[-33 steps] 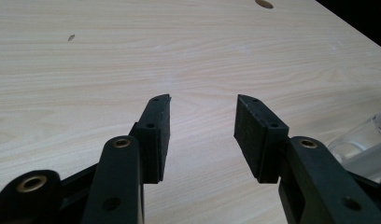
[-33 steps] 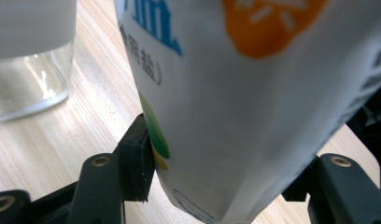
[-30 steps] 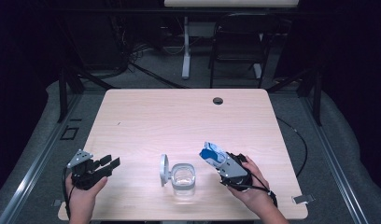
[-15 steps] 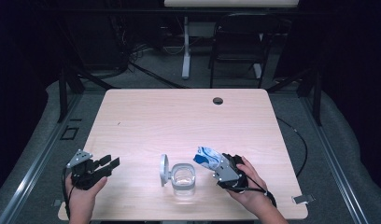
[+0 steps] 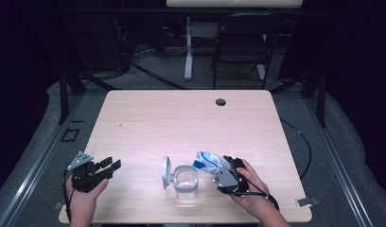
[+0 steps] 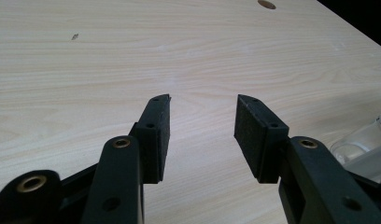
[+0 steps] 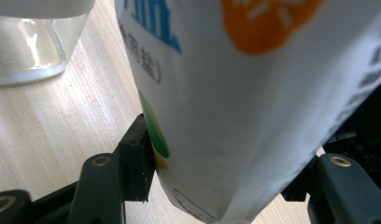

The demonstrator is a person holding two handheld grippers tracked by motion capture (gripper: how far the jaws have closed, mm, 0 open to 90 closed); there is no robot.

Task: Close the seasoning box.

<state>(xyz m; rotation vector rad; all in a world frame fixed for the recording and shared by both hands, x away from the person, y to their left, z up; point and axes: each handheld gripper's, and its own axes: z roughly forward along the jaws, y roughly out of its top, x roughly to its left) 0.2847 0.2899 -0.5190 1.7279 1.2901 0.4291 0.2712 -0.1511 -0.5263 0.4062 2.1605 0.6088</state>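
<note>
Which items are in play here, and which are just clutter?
In play: white-and-blue bag in the right gripper; glass jar with its lid swung open; left gripper, open and holding nothing.
Lying about: chair and cables behind the table.

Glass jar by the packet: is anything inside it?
The glass jar stands open, lid hinged aside, and looks clear down to its base. The packet leans toward its rim; whether it pours is unclear.

- The counter (image 5: 191, 118) has a pale wood-grain top with a round cable hole (image 5: 221, 101) near its far edge.
- Grey floor (image 5: 352, 156) surrounds it — cables (image 5: 134, 61) trail in the dark behind.
- A black chair (image 5: 239, 47) and a white post (image 5: 188, 52) stand beyond.
</note>
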